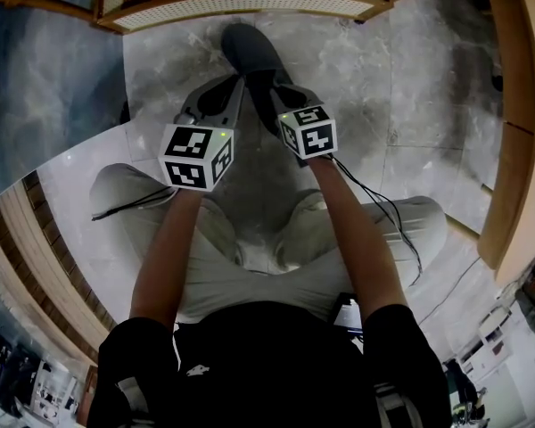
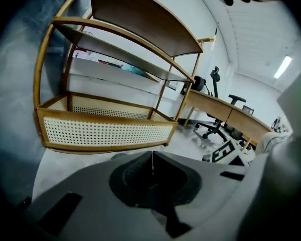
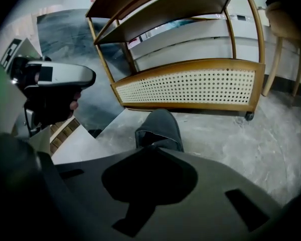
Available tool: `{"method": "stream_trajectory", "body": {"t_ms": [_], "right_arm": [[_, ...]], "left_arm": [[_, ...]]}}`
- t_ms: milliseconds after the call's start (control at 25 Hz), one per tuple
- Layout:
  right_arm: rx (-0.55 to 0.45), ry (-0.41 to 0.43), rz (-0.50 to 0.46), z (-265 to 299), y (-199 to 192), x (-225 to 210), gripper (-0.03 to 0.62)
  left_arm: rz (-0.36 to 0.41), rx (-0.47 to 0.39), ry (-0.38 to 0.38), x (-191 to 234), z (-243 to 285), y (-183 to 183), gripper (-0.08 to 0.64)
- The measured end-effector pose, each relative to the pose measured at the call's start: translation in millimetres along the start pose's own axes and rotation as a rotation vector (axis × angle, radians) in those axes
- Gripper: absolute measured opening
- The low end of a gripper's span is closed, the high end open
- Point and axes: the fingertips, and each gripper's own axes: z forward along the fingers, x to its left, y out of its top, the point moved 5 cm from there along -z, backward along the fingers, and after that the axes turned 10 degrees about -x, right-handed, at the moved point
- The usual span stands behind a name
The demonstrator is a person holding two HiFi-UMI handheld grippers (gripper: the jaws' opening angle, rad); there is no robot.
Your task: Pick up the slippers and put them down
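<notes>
Pinching the heel rim, that's how the right gripper [image 3: 153,147] has the dark grey slipper [image 3: 159,127]. Its jaws are drawn narrow on the collar, and the toe points away toward the rattan rack [image 3: 190,87]. Where do you place it from above?

Upper centre of the head view, stretched out over the marble floor [image 1: 410,87], just below the rack at the top edge. Whether the sole touches the floor, I can't tell.

And the left gripper [image 2: 152,155]?

Jaws together, only a hairline seam between them, nothing held. It sits just left of the right one, mid-frame.

How will that slipper behave?

Light, I'd say, and soft. It has a felt-like upper, so it should droop and swing from a heel pinch. It's neither fragile nor slippery, and the cloth gives the pads some bite. The heel rim looks the sensible hold, thin enough for narrow jaws. Grab the toe and it would likely just squash.
</notes>
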Motion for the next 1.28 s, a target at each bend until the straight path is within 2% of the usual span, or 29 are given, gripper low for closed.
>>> {"method": "stream_trajectory", "body": {"t_ms": [160, 320, 600, 880, 1280], "right_arm": [[0.014, -0.017, 0.029, 7, -13, -9, 0.014], [0.039, -0.049, 0.057, 15, -28, -17, 0.014], [0.047, -0.074, 0.083, 20, -42, -23, 0.020], [0.064, -0.073, 0.104, 20, -49, -26, 0.067], [0.020, -0.070, 0.111, 14, -36, -27, 0.130]], "left_arm": [[-0.005, 0.007, 0.001, 1, 0, -3, 0.005], [0.025, 0.005, 0.002, -2, 3, -2, 0.005], [0.056, -0.010, -0.038, -17, 9, 3, 0.006], [0.069, -0.011, -0.052, -24, 10, 3, 0.006], [0.060, -0.010, -0.048, -25, 12, 2, 0.005]]}}
